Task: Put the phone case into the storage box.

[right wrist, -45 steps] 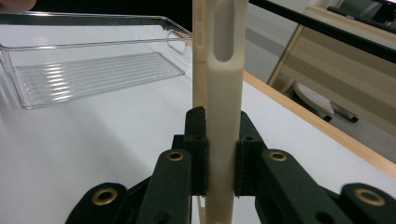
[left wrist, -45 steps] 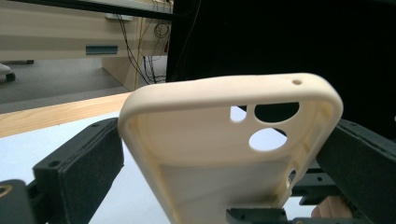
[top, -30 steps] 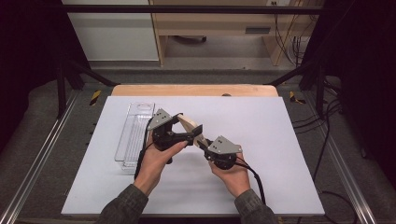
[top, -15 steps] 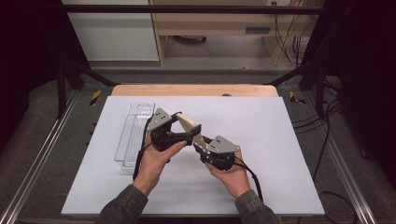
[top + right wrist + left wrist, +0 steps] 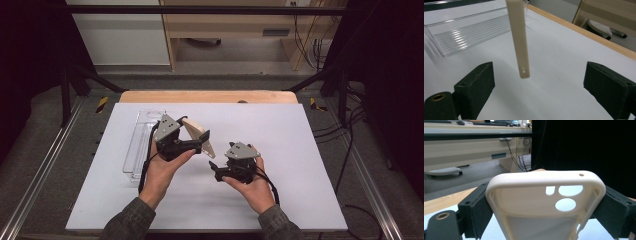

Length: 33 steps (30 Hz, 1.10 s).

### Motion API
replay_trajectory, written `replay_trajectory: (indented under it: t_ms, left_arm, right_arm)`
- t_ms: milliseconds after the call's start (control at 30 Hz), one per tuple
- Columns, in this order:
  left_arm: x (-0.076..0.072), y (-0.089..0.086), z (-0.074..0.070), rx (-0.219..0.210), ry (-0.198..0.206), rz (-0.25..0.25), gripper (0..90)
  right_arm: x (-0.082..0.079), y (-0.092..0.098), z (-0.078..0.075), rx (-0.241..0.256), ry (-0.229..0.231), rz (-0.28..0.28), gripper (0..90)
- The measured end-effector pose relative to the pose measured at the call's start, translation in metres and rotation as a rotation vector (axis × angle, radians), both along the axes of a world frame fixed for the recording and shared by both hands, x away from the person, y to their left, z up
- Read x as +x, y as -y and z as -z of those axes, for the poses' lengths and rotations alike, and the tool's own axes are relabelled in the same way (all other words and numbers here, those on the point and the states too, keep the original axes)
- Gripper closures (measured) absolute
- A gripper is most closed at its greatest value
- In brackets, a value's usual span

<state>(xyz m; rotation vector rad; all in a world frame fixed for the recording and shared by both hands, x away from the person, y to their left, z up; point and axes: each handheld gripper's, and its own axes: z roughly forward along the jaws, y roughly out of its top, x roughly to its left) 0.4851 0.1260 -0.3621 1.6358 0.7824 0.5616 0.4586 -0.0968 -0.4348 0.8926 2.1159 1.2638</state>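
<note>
The tray (image 5: 137, 145) lies on the desk (image 5: 300, 150) toward its left edge. The phone case (image 5: 200, 136) hangs mid-desk, right of the tray, between the left gripper (image 5: 202, 144) and the right gripper (image 5: 215, 171).

A lab: white table (image 5: 300, 150) inside a black metal frame (image 5: 70, 85), loose cables (image 5: 305, 30), wooden desk (image 5: 225, 25) behind.

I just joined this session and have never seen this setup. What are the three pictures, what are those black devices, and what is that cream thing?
A person holds a two-jaw tool in each hand. The high view looks down on the white table; each of the other two views rides on one gripper. The left gripper is clamped on a cream plastic phone case, lifted off the table. The right gripper is open, its jaws either side of the case's edge without touching. A clear plastic tray lies on the left.
</note>
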Motion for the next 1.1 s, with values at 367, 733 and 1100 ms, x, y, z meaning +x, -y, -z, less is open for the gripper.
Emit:
replay_trajectory:
  t_ms: [367, 733, 1100]
  left_arm:
    - [0.000, -0.022, -0.011, 0.016, 0.017, -0.054, 10.6]
    - [0.000, -0.043, -0.022, -0.007, 0.030, -0.090, 10.6]
    - [0.001, -0.063, -0.038, -0.016, 0.050, -0.122, 10.6]
  right_arm:
    - [0.001, 0.028, -0.005, 0.041, 0.015, 0.054, 5.5]
    - [-0.002, 0.056, -0.008, 0.072, 0.049, 0.091, 4.4]
    - [-0.006, 0.082, -0.002, 0.102, 0.073, 0.133, 4.0]
